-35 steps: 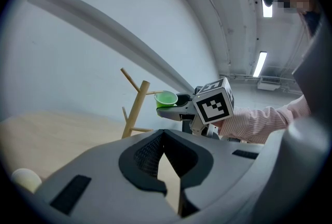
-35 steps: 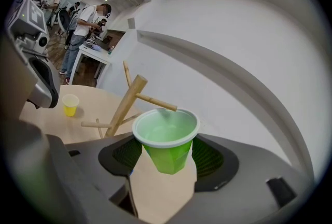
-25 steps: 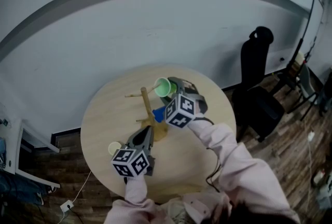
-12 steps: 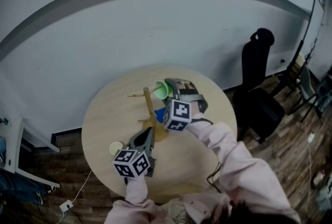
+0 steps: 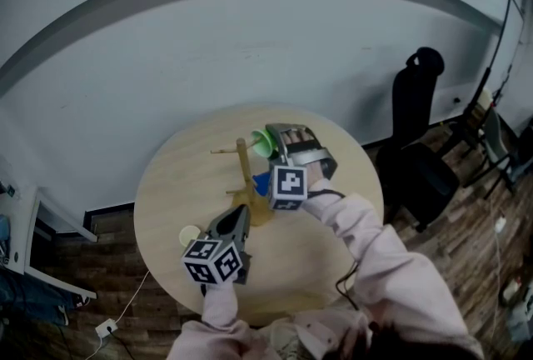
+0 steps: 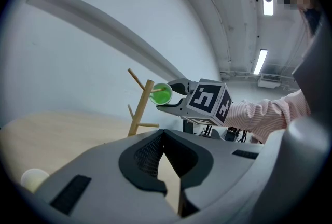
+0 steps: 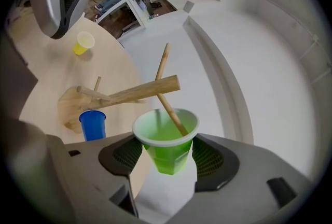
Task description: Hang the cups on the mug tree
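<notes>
**Green cup meets a peg**

The right tongs (image 7: 167, 155) pinch the translucent green plastic cup (image 7: 167, 135), with a thin upper peg of the wooden mug tree (image 7: 136, 94) poking into its mouth above the round pale surface (image 5: 325, 242). The left tongs (image 6: 165, 136) seem pressed together and empty, near the tree's base.

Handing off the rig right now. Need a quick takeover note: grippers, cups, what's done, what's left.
Right gripper: jaws shut on the green cup. A peg of the mug tree is inside its mouth, and the cup is not released.
Left gripper: jaws shut, empty.
Blue cup sits on the table by the tree's base. Yellow cup sits apart from the tree.
Done: no cup hangs free yet.
Left: release green, then hang blue and yellow.
</notes>
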A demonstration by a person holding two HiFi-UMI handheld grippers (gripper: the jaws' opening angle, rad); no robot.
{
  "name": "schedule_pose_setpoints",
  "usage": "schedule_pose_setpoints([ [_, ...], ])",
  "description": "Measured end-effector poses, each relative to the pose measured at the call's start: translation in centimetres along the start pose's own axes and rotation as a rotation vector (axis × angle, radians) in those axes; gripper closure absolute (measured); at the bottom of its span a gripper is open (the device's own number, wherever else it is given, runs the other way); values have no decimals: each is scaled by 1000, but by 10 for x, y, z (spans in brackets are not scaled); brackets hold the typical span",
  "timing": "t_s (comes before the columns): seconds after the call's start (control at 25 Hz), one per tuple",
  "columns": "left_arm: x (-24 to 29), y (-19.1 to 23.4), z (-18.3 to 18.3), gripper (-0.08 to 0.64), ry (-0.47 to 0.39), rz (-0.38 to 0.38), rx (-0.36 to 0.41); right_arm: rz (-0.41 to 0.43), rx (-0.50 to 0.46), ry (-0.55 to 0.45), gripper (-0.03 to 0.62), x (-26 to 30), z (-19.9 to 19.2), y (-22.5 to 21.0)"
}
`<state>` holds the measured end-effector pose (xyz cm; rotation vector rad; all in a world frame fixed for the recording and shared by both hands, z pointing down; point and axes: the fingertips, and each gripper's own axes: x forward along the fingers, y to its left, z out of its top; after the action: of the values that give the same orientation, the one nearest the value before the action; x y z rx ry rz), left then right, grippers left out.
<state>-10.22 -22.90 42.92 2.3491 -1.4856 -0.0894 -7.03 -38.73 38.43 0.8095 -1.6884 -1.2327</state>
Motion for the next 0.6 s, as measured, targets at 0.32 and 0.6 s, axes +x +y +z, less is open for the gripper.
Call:
schedule_pose_setpoints([
  [0.32,-2,2,-1,565,3,-2,-1,-42,-66,13,291,-1,0,-6],
  [0.6,-2,4,-4,565,12,-3,-5,-62,-166,3,291,-1,7,-7],
])
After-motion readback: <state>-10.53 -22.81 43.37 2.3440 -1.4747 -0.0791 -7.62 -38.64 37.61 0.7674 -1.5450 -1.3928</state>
